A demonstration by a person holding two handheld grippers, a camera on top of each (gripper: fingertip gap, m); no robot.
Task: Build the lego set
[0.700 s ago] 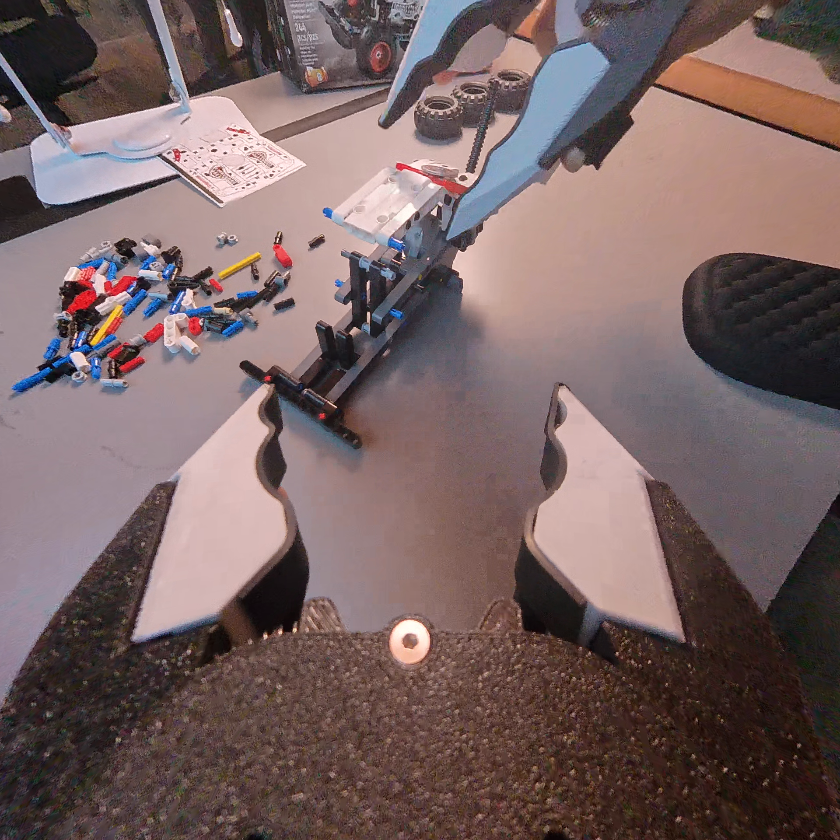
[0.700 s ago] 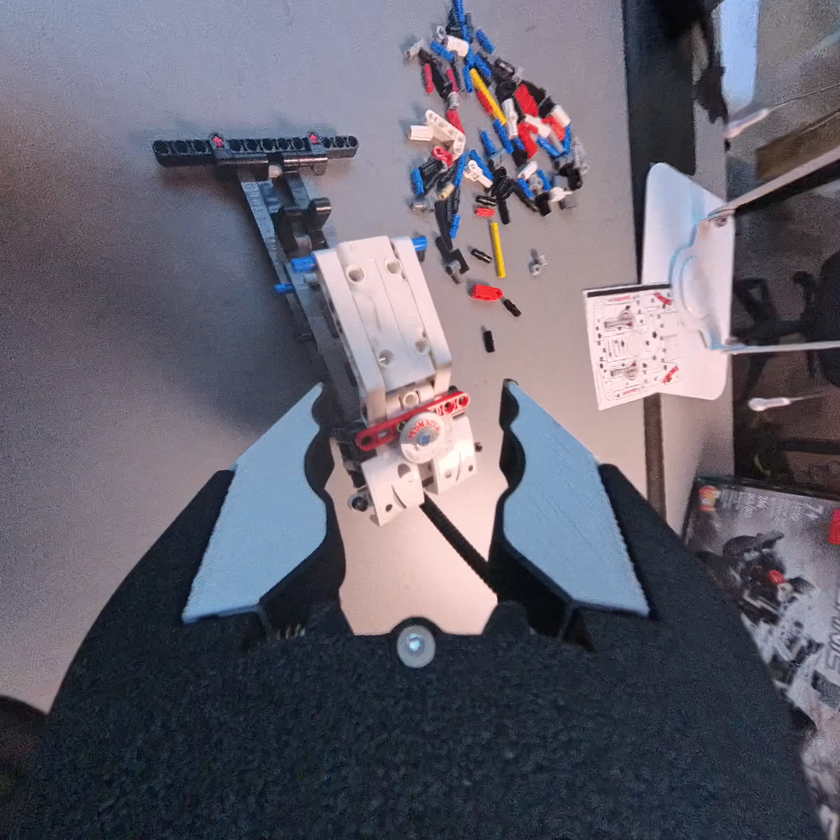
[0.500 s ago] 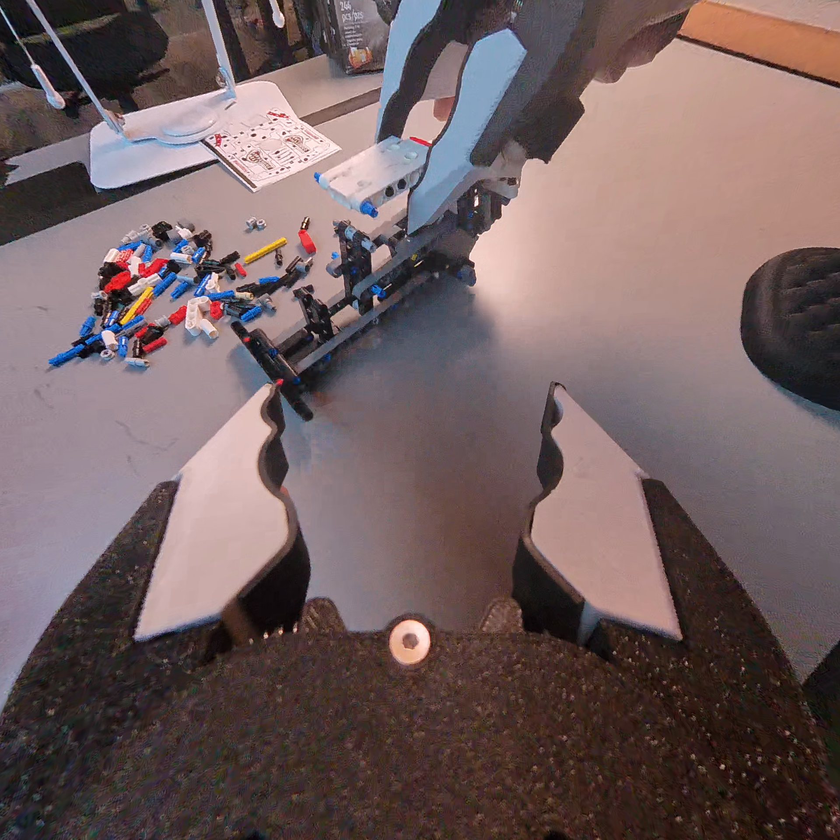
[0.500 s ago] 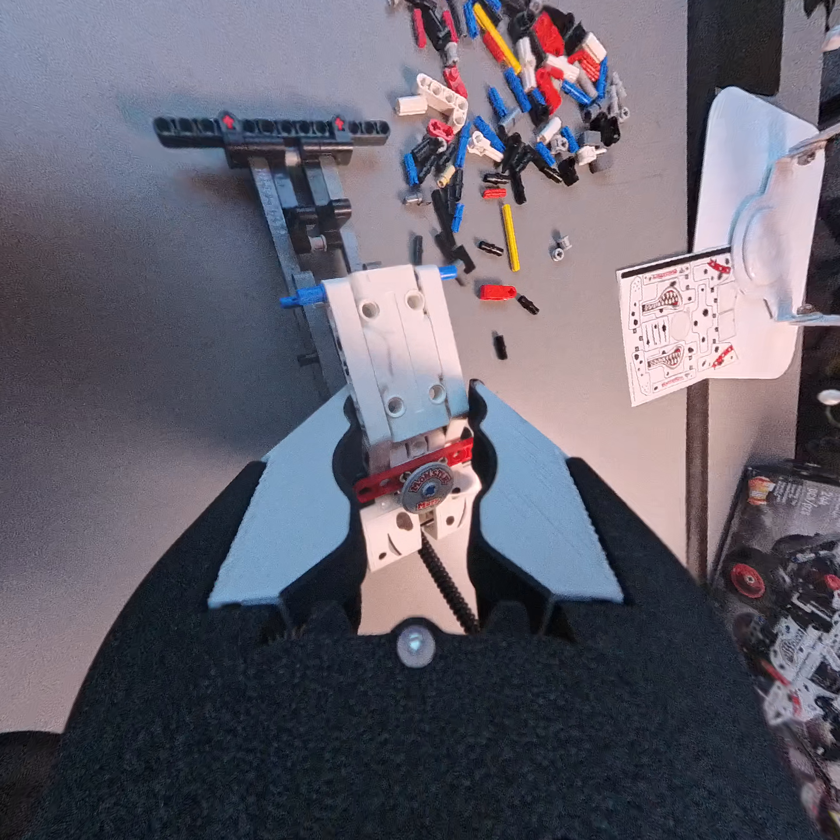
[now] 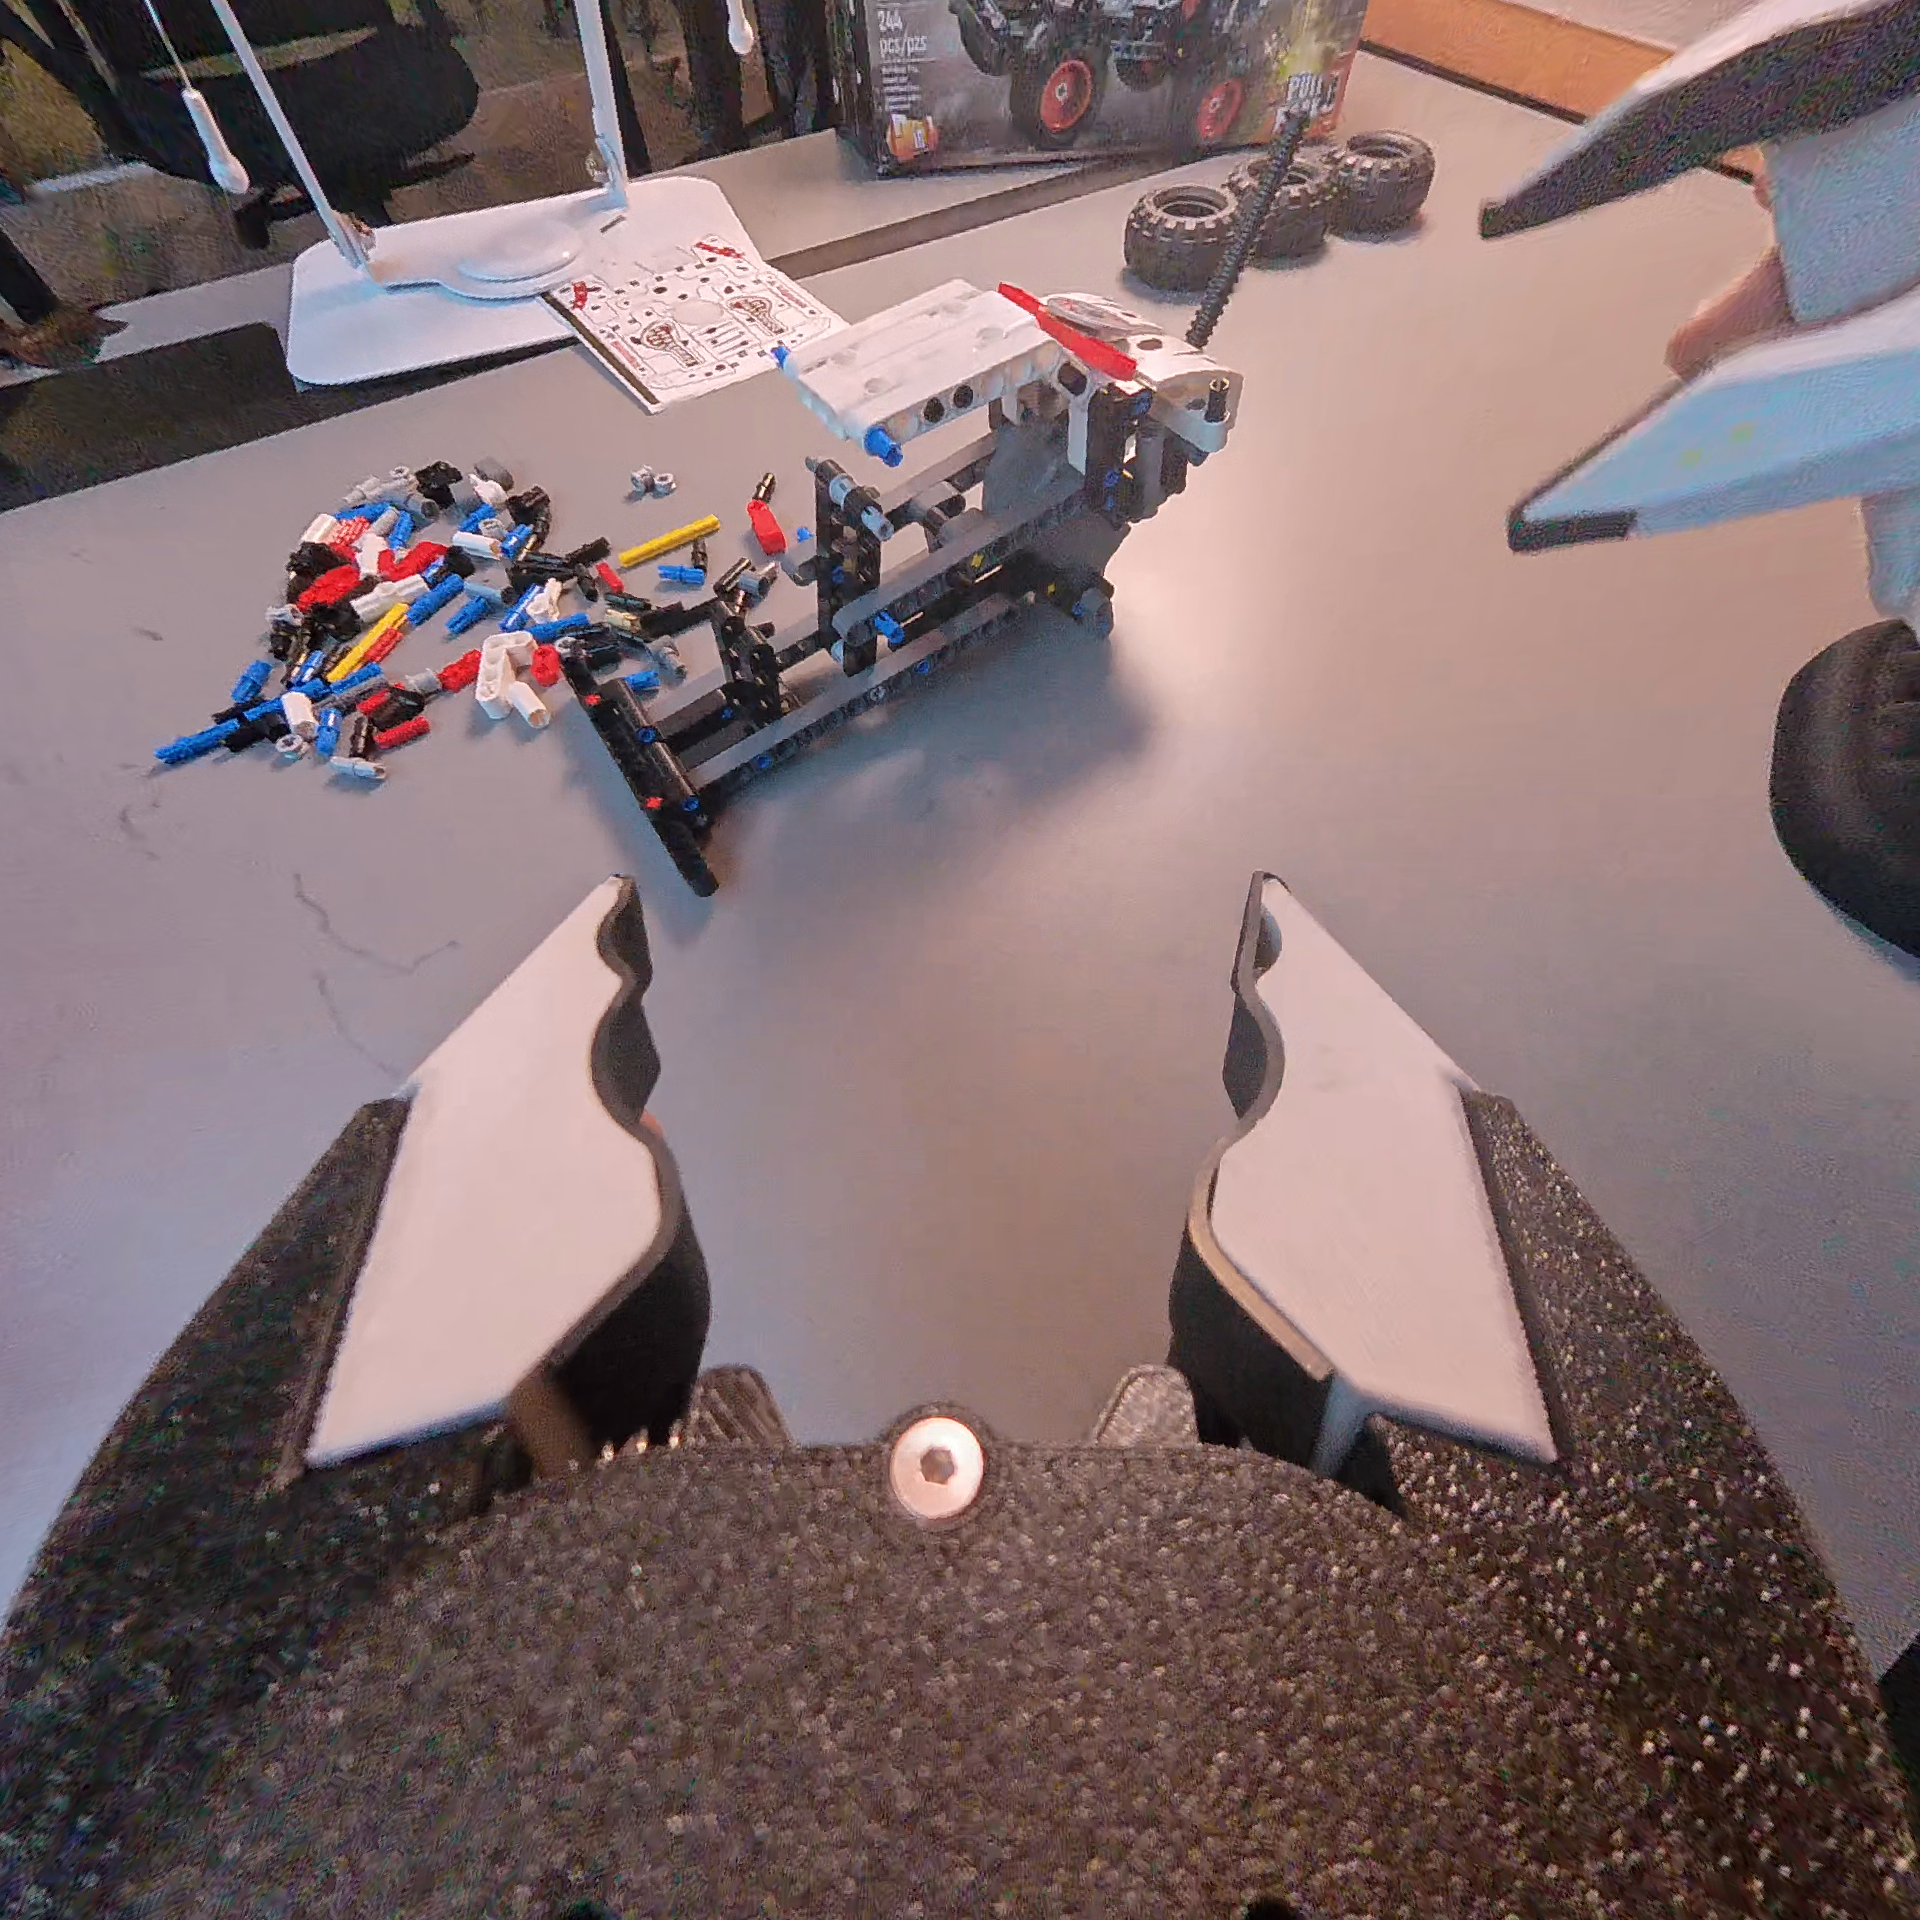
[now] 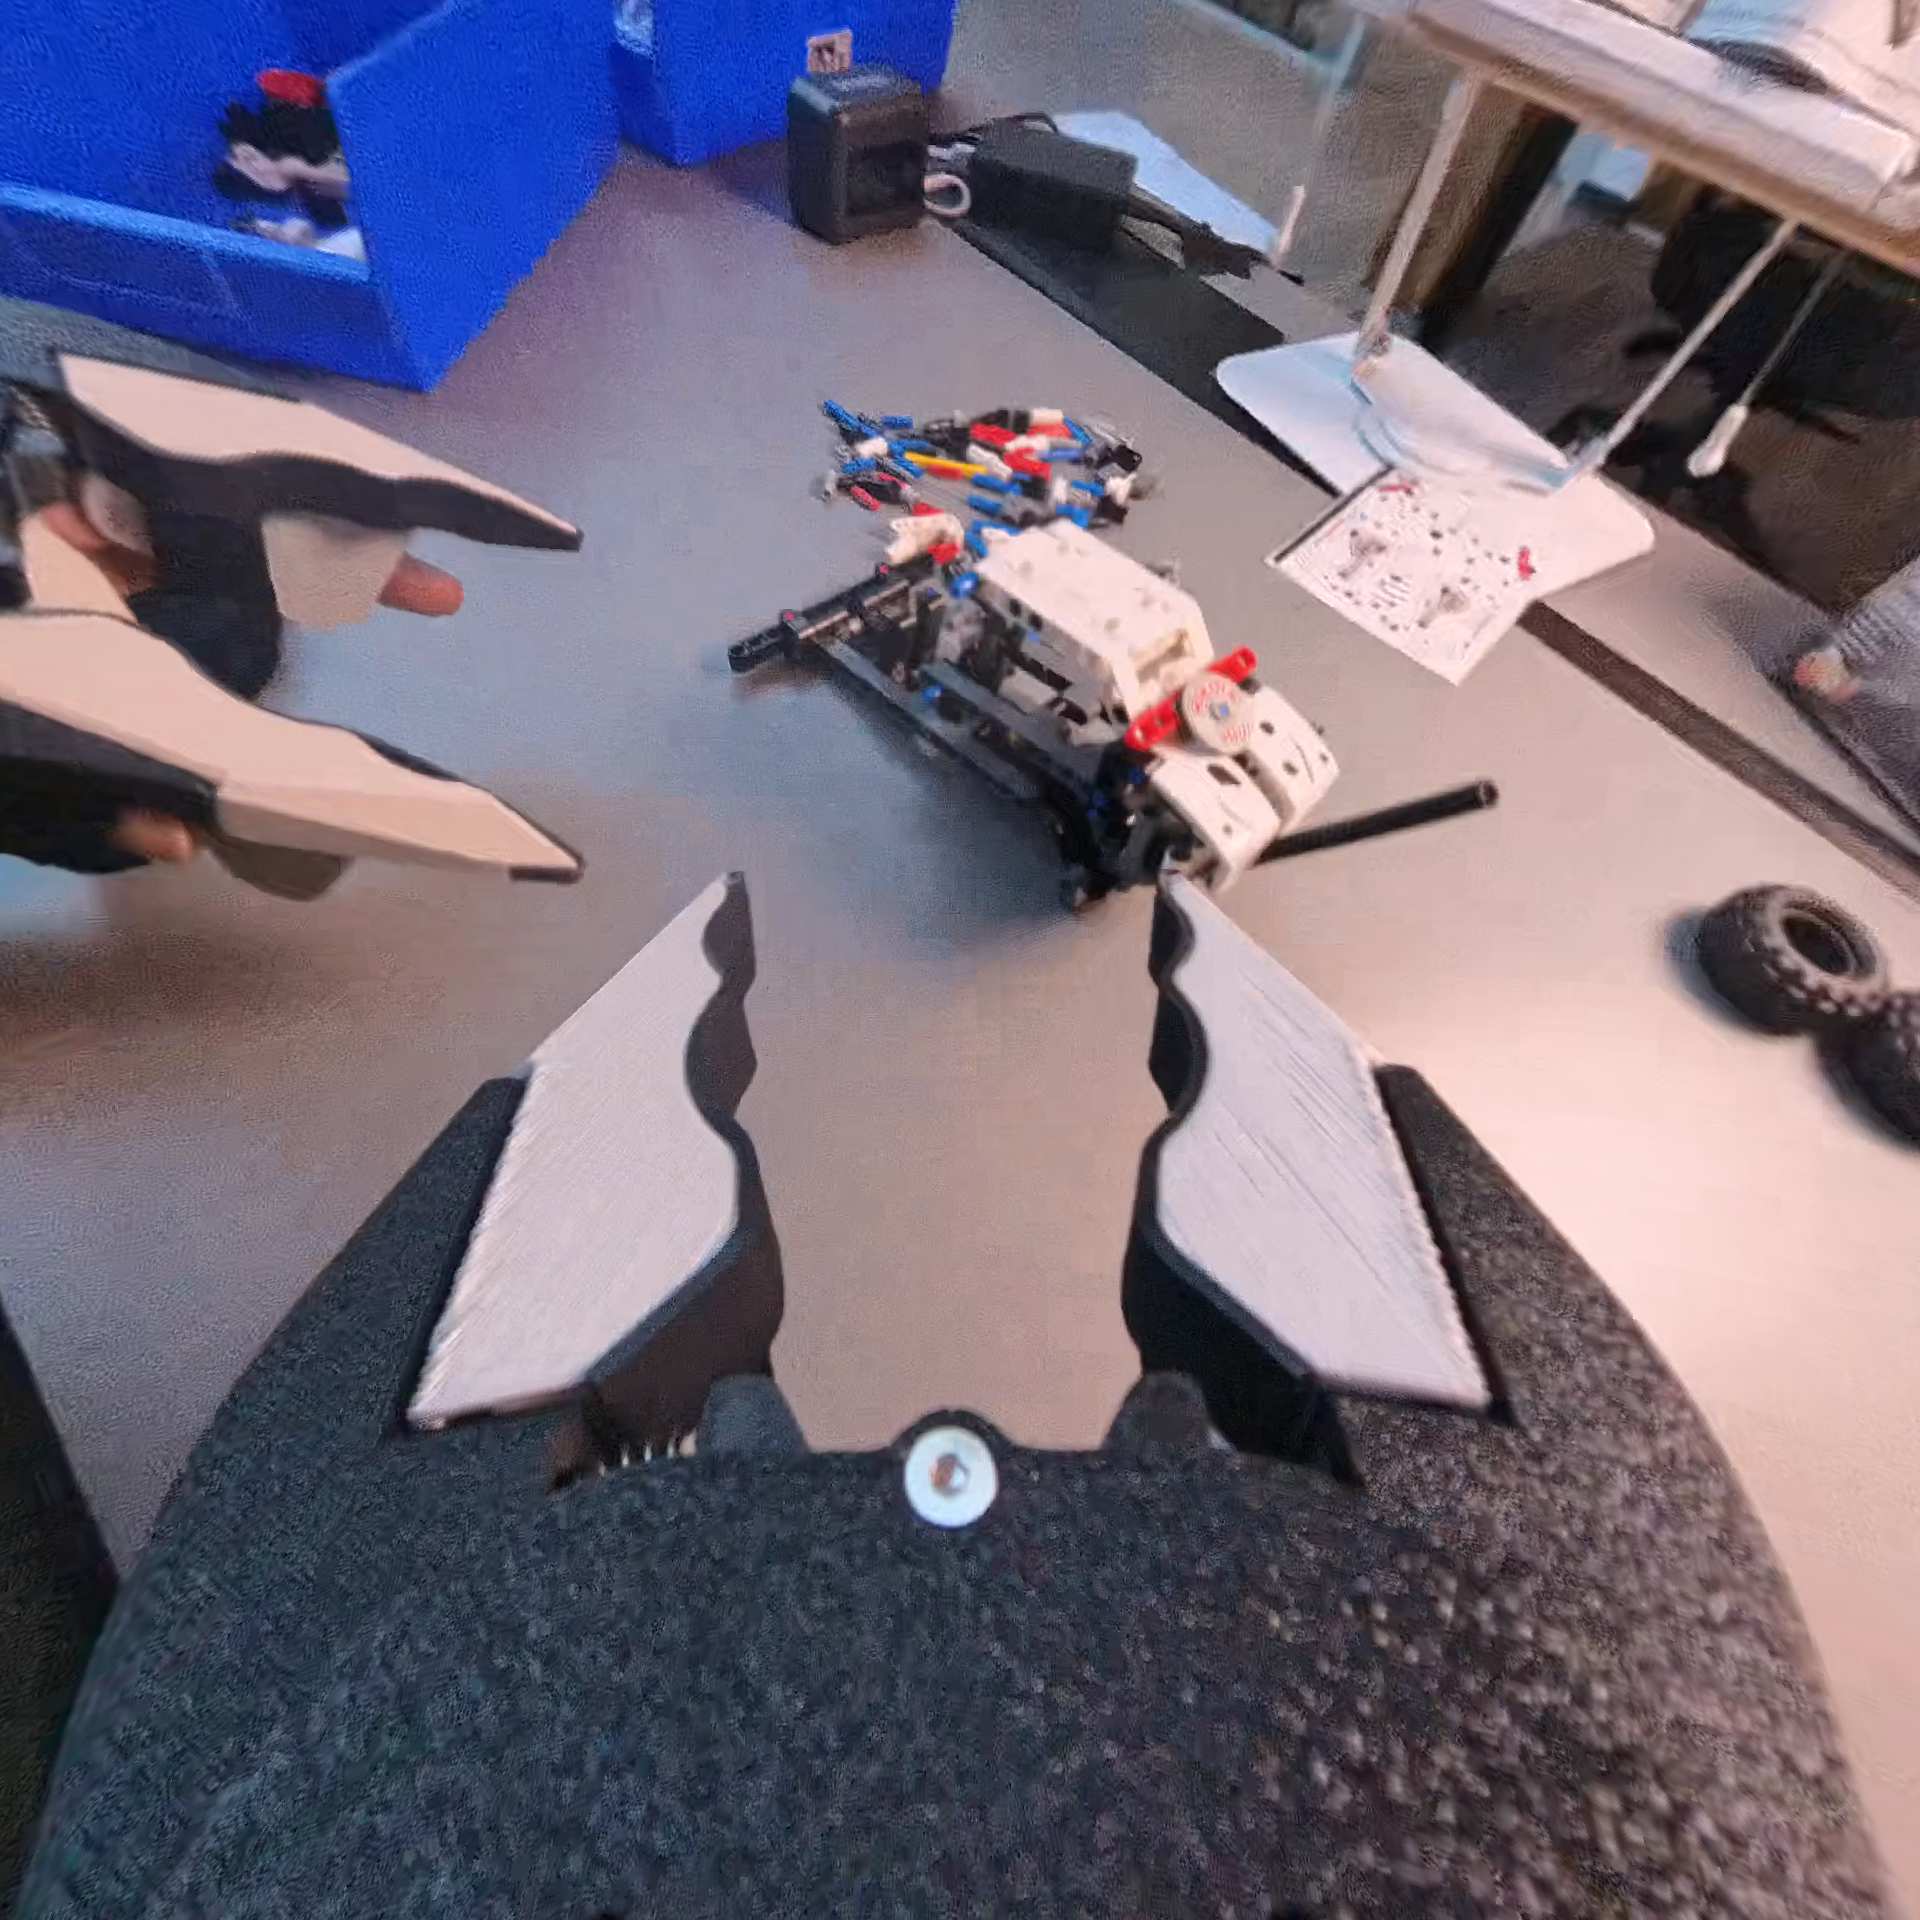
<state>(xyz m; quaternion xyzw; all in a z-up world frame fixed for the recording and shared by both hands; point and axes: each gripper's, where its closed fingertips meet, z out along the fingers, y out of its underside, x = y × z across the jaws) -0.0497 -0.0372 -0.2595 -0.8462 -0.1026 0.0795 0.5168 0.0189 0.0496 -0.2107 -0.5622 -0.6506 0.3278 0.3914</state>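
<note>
The half-built lego chassis (image 5: pixel 914 561), black and grey with a white top block and a red beam, lies on the grey table (image 5: pixel 1039 987); it also shows in the right wrist view (image 6: pixel 1060 686). A black ribbed axle sticks out of its white end. My left gripper (image 5: pixel 940 894) is open and empty, a short way in front of the chassis's black cross beam. My right gripper (image 6: pixel 951 888) is open and empty, its right fingertip close to the white end. Each gripper shows in the other's view: the right (image 5: pixel 1507 379), the left (image 6: pixel 577 704).
A pile of small loose pieces (image 5: pixel 416 613) lies left of the chassis. Black tyres (image 5: pixel 1278 197), the set's box (image 5: pixel 1091 73), an instruction sheet (image 5: pixel 696 312) and a white stand base (image 5: pixel 468 281) sit behind. A black pad (image 5: pixel 1860 779) is at the right. Blue bins (image 6: pixel 312 187) stand beyond.
My right gripper was shut on the white end of the chassis; it has let go, opened and drawn back. The chassis now rests on the table. My left gripper stays open.
</note>
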